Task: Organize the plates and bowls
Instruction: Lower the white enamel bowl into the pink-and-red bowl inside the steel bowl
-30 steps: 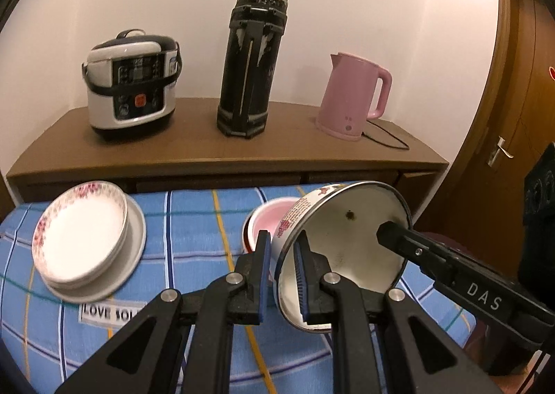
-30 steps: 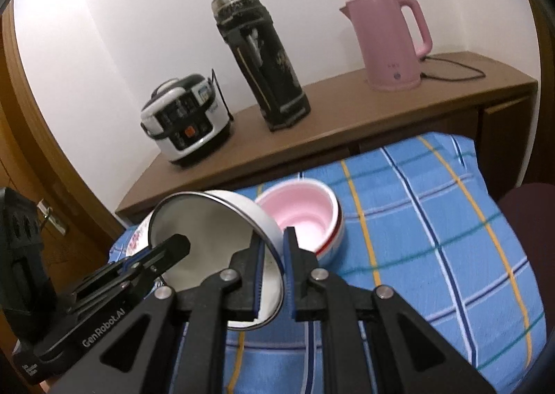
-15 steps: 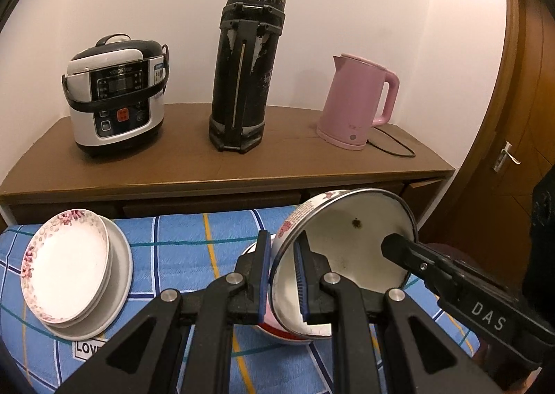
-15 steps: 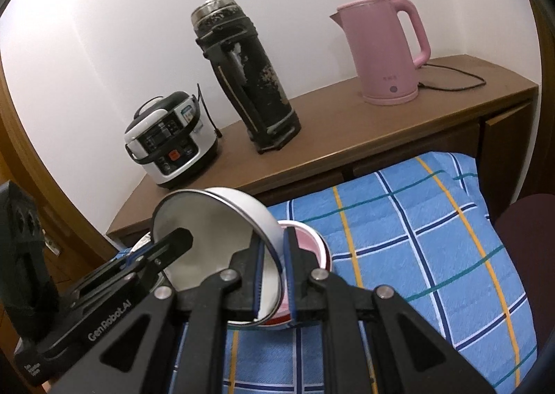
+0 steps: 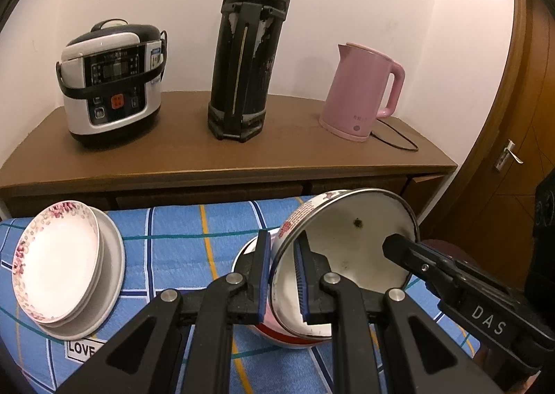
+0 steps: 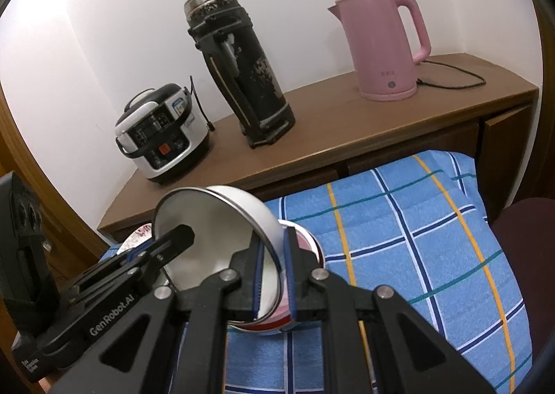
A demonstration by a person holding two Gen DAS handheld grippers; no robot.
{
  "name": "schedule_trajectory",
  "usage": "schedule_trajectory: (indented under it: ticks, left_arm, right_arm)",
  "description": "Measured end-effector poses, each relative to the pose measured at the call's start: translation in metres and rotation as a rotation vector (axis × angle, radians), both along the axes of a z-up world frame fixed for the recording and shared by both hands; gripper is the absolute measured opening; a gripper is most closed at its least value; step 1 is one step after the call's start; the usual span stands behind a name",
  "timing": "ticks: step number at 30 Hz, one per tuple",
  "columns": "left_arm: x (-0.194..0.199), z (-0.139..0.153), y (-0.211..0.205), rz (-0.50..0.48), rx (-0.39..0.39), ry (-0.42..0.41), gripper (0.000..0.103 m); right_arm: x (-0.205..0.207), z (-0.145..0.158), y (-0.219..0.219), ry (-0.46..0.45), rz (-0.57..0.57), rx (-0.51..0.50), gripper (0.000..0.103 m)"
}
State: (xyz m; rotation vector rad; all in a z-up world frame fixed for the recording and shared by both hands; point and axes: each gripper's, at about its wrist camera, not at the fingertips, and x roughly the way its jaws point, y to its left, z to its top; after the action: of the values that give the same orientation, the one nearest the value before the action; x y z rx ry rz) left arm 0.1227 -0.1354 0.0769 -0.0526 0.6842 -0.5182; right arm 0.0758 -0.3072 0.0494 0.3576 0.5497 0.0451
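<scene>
Both grippers grasp one white enamel bowl (image 5: 350, 248) by its rim, from opposite sides. The left gripper (image 5: 281, 276) has its jaws clenched on the rim nearest its camera, one blue pad inside the bowl and one outside; the right gripper (image 6: 274, 276) pinches the opposite rim in the same way. The bowl is tilted steeply, its mouth turned toward the left wrist camera, and nothing lies inside it apart from a small dark spot on the inner wall. A red floral pattern runs along its outside.

Directly beneath the tilted bowl sits a pink bowl (image 6: 305, 244) with a red base, resting on the blue checked cloth (image 6: 399, 248) that covers the bench. Whether the enamel bowl's lower edge touches the pink one cannot be told, since the jaws hide that spot, and the pink bowl's inside is mostly hidden too.

Well apart to the left, a floral-edged plate (image 5: 55, 258) lies stacked in a plain white plate (image 5: 112, 255); both are bare of food.

Behind the cloth, a wooden sideboard (image 5: 194, 158) carries a rice cooker (image 5: 111, 81) with its lid shut, a tall black thermos (image 5: 248, 53) and a pink kettle (image 5: 360, 92) with its lid down
</scene>
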Motion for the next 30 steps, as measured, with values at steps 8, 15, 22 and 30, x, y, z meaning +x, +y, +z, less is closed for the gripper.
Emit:
schedule_trajectory:
  ticks: [8,15,22,30]
  left_arm:
    - [0.003,-0.004,-0.001,0.009,0.007,0.017,0.015]
    - [0.006,-0.009,-0.002,0.011,0.008,0.032,0.015]
    - [0.01,-0.014,-0.004,0.019,0.018,0.042,0.015]
    - [0.016,-0.024,-0.009,0.026,0.047,0.06,0.015]
  right_arm:
    - [0.001,-0.003,0.0,0.014,0.0,-0.003,0.011]
    - [0.004,-0.007,0.0,0.028,0.003,-0.003,0.011]
    - [0.006,-0.008,0.0,0.032,0.002,-0.003,0.011]
    - [0.012,-0.016,0.0,0.059,0.006,-0.006,0.011]
